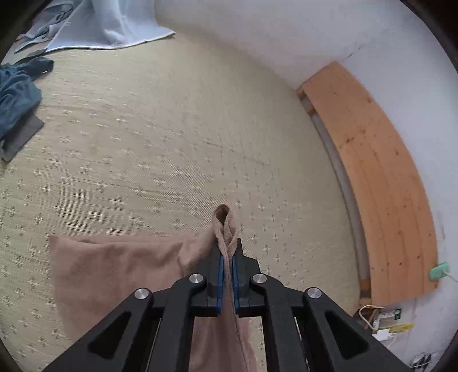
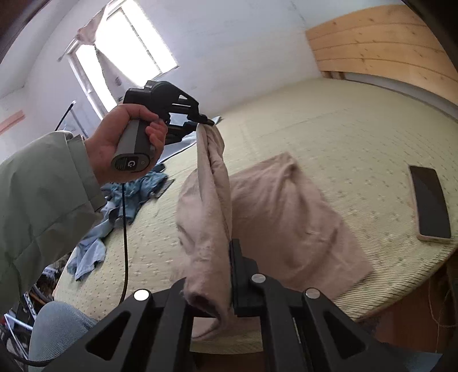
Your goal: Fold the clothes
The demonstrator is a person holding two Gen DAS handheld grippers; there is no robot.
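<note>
A bed with a pale woven mat [image 1: 148,137] printed with small flowers fills both views, set against white walls and a pine headboard [image 1: 380,177]. In the left wrist view the left gripper [image 1: 228,257] has its blue-padded jaws pressed together on a bunched edge of the beige-pink towel [image 1: 114,271], a small loop of cloth poking out past the tips; the rest of the towel drops below the jaws and spreads flat on the mat to the left. The right wrist view shows the right gripper [image 2: 226,274] likewise clamped on the towel, the cloth draped over and hiding its left finger, so the pinch is read from the gathered fabric there. Only this view shows the left gripper from outside: a hand [image 2: 123,137] in a grey-green sleeve [image 2: 43,206] holds its handle up above the bed, the towel hanging from its tips in a twisted band down to the right gripper, while the far part lies on the mat. A dark phone [image 2: 430,203] at the right of the mat and a bright window [image 2: 128,43] also appear only here. Crumpled blue clothes [image 1: 15,100] lie at the mat's left edge in both views; a pale blue sheet [image 1: 114,25] at the far edge shows only from the left wrist.
</note>
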